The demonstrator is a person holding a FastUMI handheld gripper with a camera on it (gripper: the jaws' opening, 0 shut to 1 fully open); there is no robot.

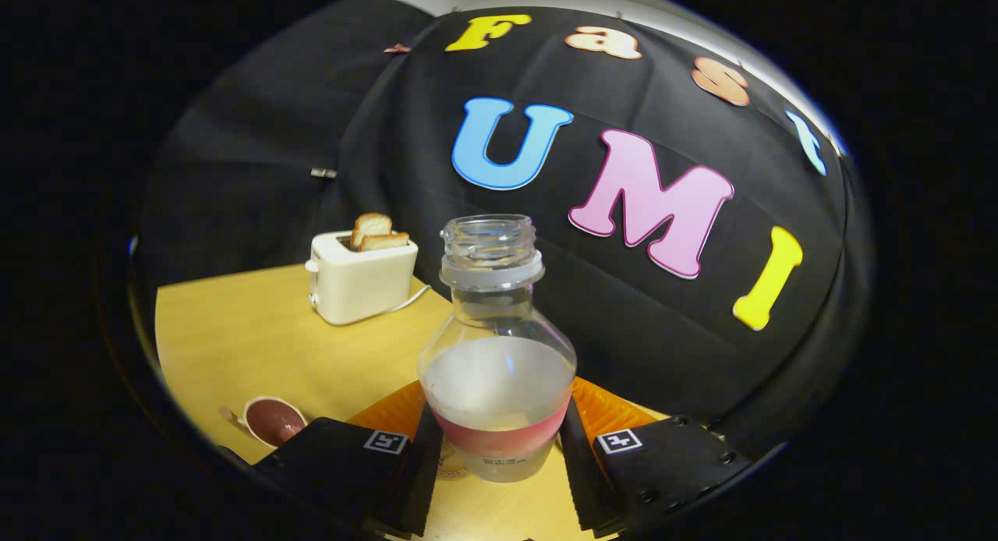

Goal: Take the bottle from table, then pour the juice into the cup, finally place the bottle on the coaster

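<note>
Your gripper [496, 455] was clamped on the uncapped bottle [497, 354], held upright above the orange coaster [604, 407]; the cup [273, 420] sat well aside. You needed to keep it level.

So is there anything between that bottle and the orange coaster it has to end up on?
Nothing visible. The bottle, cap off, stands upright between the fingers, which press on its two sides. The orange coaster lies right behind its base, showing on both sides. The cup and toaster sit off to the side on the table.
</note>
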